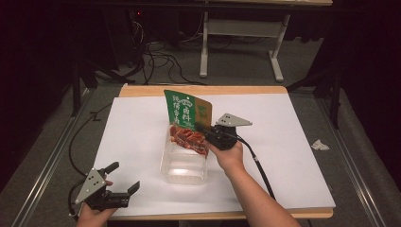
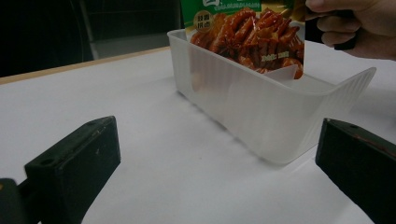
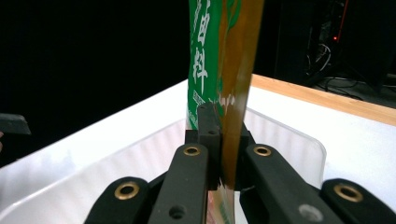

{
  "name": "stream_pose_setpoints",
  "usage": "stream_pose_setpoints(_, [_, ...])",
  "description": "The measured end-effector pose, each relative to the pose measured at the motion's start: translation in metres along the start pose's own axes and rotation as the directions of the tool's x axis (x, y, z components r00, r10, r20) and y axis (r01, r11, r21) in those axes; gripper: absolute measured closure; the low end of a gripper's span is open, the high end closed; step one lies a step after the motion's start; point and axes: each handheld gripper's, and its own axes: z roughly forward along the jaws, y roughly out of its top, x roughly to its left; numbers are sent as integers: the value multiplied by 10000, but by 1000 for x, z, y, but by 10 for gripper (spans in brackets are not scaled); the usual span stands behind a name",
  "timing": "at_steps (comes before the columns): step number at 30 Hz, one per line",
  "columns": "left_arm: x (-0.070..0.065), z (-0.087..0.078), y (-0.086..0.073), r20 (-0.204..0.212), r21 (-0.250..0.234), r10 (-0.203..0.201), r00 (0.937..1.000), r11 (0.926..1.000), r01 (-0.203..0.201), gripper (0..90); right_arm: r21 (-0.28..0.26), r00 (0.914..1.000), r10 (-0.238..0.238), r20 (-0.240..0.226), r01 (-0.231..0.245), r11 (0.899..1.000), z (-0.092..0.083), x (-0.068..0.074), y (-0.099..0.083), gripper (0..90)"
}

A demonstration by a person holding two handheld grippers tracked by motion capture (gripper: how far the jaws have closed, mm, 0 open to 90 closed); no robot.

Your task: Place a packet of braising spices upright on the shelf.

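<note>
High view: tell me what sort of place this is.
Probably a lab or recording workspace, not a kitchen: a wooden table covered with a white sheet, black cables on the grey carpet behind it, and a white metal desk frame against dark surroundings.

Tub (image 1: 184,165): translucent frosted plastic, smooth. Snack bag (image 1: 187,120): glossy printed film. Table cover (image 1: 302,142): matt white sheet over wood edge (image 1: 203,90). Gripper jaws: matt black plastic, brass-looking rivets.

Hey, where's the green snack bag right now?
In the high view the green snack bag stands upright near the table's middle, its lower end inside the far end of the clear plastic tub, pinched at its edge by the right claw.
</note>
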Motion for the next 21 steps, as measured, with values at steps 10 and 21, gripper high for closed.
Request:
stream_pose_setpoints(10, [0,1,1,64,-49,-13,10000,10000,13,5,-29,9997,-220,106,220,9998,1,1,-4,900])
stream_pose_setpoints(21, [-1,3,0,123,28,24,9999,10000,-25,5,74,9993,-360,38,359,9993,3,1,-12,900])
